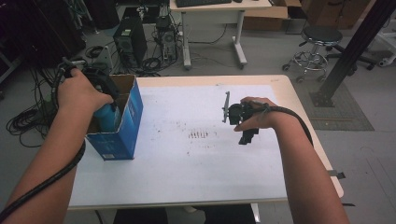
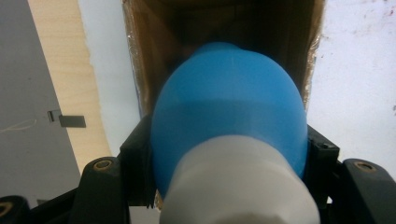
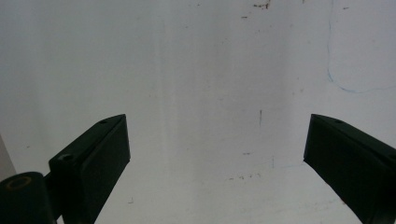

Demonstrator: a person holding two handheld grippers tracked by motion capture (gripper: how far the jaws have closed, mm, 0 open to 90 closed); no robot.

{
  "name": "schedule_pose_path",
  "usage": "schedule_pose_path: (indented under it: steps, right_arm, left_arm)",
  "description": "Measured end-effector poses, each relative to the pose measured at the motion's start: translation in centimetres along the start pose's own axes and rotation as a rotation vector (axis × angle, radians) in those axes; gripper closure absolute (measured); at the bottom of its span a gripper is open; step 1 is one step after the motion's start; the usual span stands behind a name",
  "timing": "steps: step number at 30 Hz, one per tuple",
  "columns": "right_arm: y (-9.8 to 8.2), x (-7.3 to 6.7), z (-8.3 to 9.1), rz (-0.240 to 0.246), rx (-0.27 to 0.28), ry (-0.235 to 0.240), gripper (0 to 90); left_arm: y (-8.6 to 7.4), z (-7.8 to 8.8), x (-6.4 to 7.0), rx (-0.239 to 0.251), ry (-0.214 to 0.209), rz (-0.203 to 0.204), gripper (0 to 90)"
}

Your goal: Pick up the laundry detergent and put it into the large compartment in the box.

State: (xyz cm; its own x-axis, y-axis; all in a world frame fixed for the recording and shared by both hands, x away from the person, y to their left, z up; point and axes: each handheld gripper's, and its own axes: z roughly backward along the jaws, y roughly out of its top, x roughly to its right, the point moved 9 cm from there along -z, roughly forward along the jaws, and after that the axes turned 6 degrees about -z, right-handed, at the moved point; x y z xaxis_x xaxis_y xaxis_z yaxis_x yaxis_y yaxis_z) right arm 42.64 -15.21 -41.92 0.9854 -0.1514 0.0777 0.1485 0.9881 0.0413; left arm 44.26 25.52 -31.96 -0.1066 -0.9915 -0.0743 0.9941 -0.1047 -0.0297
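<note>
At the left of the high view, a blue bottle (image 1: 107,117) with a pale cap is seen held inside an open blue cardboard box (image 1: 127,122), which stands upright near the left edge of a white-topped table (image 1: 187,163). The bottle is grasped by the left gripper (image 1: 106,95), whose black body is wrapped by the person's left hand (image 1: 80,92) just above the box's open top. Seen from the left gripper view, the bottle (image 2: 229,116) is pressed between the two black jaws at the lower left and lower right of the frame, its rounded blue body pointing into the brown inside of the box (image 2: 140,56) (the pale cap end lies nearest the camera, at the bottom centre). How deep the bottle sits, and whether it touches the box floor, cannot be told. Right of centre in the high view, the right gripper (image 1: 239,116) is held by the person's right hand (image 1: 257,119) over the bare table surface, well apart from the box. From the right gripper view, its jaws are shown spread wide at the lower left and lower right, with nothing between them, above the white tabletop (image 3: 205,84), which is marked with small brownish specks. A black cable (image 1: 42,184) is trailed from the left gripper along the forearm toward the lower left corner.
</note>
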Motion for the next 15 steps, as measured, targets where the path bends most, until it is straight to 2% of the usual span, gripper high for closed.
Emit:
schedule_pose_path:
  steps: [15]
  right_arm:
    - [0.0, 0.0, 0.0, -0.001, 0.0, -0.002, 6.8]
  left_arm:
    - [0.0, -2.2, 0.1, -0.011, -0.012, 0.008, 37.7]
